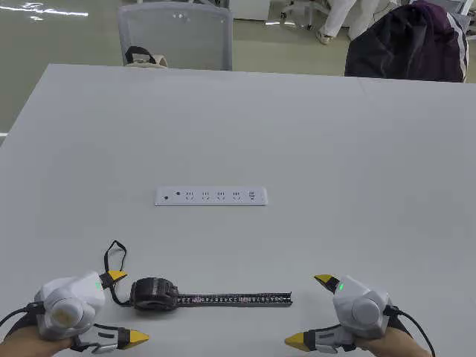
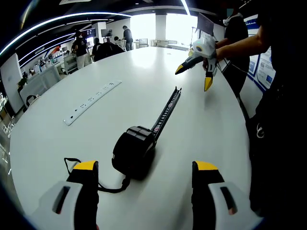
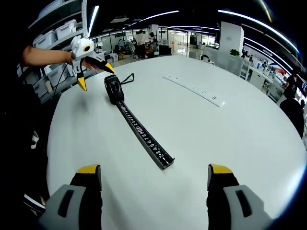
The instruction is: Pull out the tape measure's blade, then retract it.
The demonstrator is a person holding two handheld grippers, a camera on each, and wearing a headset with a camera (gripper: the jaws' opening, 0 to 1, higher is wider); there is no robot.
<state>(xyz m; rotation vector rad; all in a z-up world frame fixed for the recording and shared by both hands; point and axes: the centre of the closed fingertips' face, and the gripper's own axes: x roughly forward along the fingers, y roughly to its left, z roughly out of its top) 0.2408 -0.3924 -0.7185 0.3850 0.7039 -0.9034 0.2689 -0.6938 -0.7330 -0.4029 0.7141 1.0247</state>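
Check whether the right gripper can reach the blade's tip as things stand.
Probably yes: the right gripper is open, and the blade's tip lies on the table just ahead of its jaws, nothing between.

The tape measure (image 1: 155,293) lies near the bench's (image 1: 297,134) front edge, its blade (image 1: 234,300) stretched rightward, between the left tool (image 1: 128,306) and the right tool (image 1: 306,310). A power strip (image 1: 210,196) lies behind it, mid-bench.

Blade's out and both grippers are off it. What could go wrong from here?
The blade lies extended with its tip unheld: released, it could whip back into the case. The case is unheld too, so it may skid. Its strap loops beside the left gripper and could snag.
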